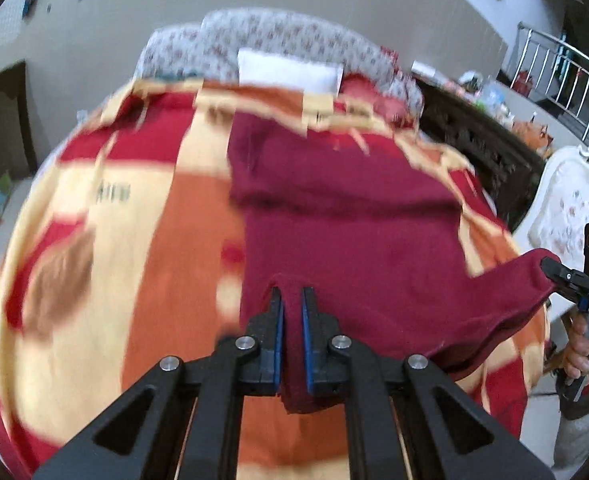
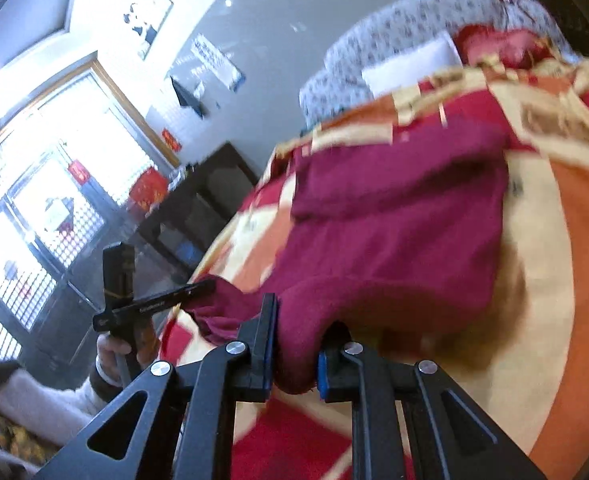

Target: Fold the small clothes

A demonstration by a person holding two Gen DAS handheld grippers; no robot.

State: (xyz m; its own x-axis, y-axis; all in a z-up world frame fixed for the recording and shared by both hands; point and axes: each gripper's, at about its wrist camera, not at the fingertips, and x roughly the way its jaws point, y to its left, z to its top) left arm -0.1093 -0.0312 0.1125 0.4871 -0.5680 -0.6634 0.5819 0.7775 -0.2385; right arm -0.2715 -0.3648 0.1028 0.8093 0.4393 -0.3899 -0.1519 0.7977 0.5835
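A dark red garment [image 1: 346, 208] lies spread on a bed covered by a red, orange and cream blanket [image 1: 142, 220]. My left gripper [image 1: 293, 292] is shut on the garment's near edge, cloth pinched between its blue pads. My right gripper [image 1: 550, 268] appears at the right edge of the left wrist view, shut on another corner and lifting it off the blanket. In the right wrist view the right gripper [image 2: 300, 320] pinches a thick fold of the garment [image 2: 394, 216], and the left gripper [image 2: 208, 284] holds the cloth at the left.
A white pillow [image 1: 290, 70] and floral headboard [image 1: 270, 36] are at the bed's far end. A dark carved table [image 1: 482, 148] and white chair [image 1: 570, 200] stand to the right. A dark cabinet [image 2: 198, 208] and bright window [image 2: 42, 184] are on the left.
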